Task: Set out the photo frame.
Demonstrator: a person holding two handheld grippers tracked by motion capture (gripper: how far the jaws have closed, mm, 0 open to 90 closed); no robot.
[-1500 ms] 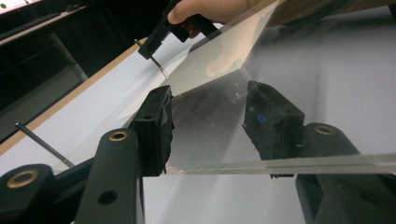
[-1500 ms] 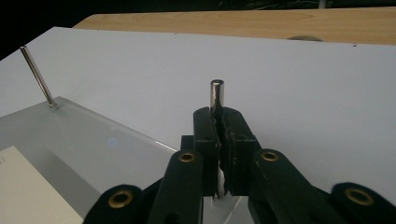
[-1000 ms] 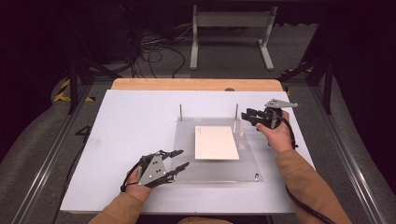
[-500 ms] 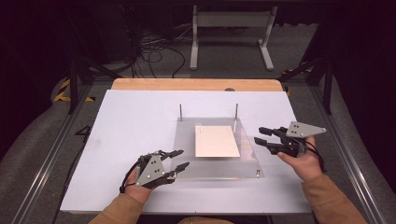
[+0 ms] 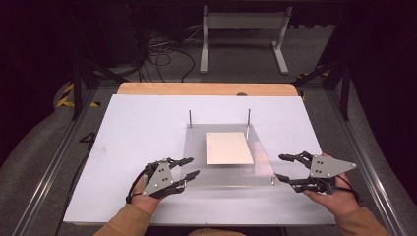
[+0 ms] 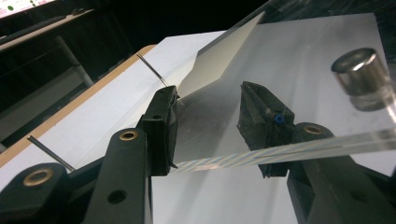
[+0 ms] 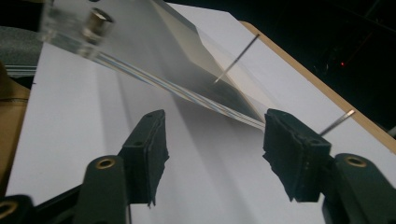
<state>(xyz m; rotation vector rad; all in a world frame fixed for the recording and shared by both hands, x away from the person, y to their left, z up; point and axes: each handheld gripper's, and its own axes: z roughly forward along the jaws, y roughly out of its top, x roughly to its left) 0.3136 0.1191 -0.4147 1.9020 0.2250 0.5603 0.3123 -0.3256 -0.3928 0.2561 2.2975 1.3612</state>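
Note:
A clear acrylic plate [image 5: 196, 147] lies in the middle of the white table, with a cream card [image 5: 228, 147] flat on it. My left gripper [image 5: 193, 166] is open at the plate's front left corner. In the left gripper view the plate's [image 6: 303, 70] near edge crosses between the spread jaws of that gripper [image 6: 210, 116], and the card [image 6: 219, 60] lies beyond. My right gripper [image 5: 279, 167] is open just off the plate's front right corner, pointing left. In the right gripper view that gripper [image 7: 212, 144] holds nothing, and the plate [image 7: 130, 42] lies ahead of it.
Two thin metal rods [image 5: 190, 118] [image 5: 249, 117] stand at the plate's back corners. A short metal peg [image 5: 272, 180] sits at its front right corner. A wooden strip [image 5: 206, 88] edges the table's far side. Beyond it, a metal stand [image 5: 243, 29] and cables [image 5: 162, 49] are on the floor.
My right gripper has come from beside the back right rod toward the near side, down to the plate's front right corner. The left gripper has stayed put.

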